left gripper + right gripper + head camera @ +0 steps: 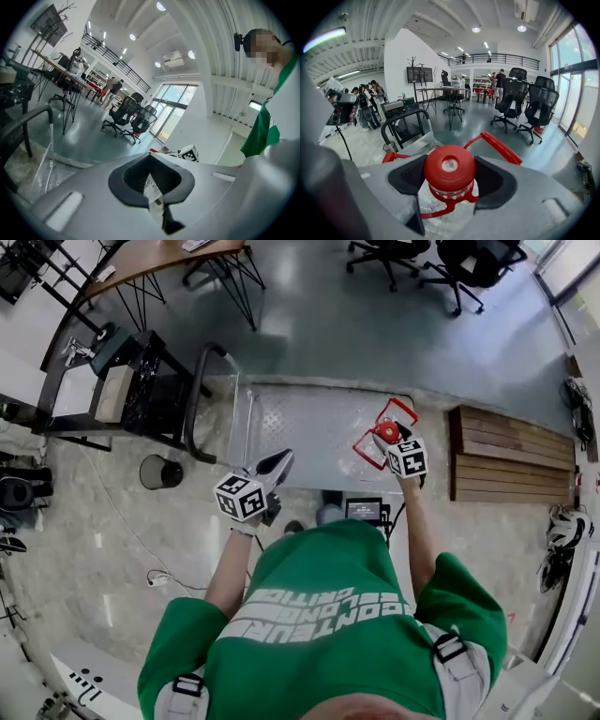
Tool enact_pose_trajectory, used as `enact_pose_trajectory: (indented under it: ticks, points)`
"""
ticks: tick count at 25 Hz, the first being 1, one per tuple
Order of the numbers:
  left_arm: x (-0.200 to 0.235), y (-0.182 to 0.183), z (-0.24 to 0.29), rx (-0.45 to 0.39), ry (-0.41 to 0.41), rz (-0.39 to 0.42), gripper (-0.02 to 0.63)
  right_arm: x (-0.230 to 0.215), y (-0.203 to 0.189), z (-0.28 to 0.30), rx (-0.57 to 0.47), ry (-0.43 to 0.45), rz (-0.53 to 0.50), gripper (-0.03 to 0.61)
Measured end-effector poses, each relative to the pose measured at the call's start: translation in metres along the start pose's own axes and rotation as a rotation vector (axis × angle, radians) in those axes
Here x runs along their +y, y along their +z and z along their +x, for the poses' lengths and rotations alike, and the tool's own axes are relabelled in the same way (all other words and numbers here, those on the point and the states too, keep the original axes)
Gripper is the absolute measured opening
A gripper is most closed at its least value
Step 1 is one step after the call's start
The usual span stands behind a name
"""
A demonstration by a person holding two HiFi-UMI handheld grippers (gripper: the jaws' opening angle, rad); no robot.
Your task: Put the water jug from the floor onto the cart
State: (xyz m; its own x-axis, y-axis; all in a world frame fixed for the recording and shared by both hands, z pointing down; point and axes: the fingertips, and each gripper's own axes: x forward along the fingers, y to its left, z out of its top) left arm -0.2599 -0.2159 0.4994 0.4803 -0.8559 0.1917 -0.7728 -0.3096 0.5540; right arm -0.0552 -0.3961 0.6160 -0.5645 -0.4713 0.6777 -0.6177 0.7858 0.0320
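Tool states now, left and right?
Left tool: closed, nothing clearly held.
Right tool: closed on the neck of the water jug.

Green T-shirt [328, 563], white lettering [314, 610], grey shoulder straps [461, 669], grey left claw [278, 463], grey right claw [450, 177], black pads [496, 182]

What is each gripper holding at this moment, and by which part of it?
The right gripper holds the water jug by its neck, at the red cap. The left gripper holds nothing; its jaws are together.
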Motion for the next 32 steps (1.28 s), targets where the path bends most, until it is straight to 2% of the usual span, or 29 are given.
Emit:
enact_pose_trajectory:
  ticks: [10, 23, 28, 32]
  points:
    - [0.029, -0.008, 0.018, 0.025, 0.116, -0.072, 0.014, -0.015, -0.020, 0.082, 0.146, 0.091, -0.085, 0.296]
    - [0.056, -0.001, 0.029, 0.031, 0.276, -0.128, 0.014, -0.029, -0.067, 0.189, 0.347, 0.189, -0.186, 0.296]
    - [0.066, 0.000, 0.031, 0.019, 0.333, -0.154, 0.014, -0.022, -0.097, 0.215, 0.502, 0.238, -0.180, 0.296]
    - [0.073, 0.004, 0.030, 0.010, 0.366, -0.170, 0.014, -0.030, -0.105, 0.235, 0.579, 0.199, -0.240, 0.296]
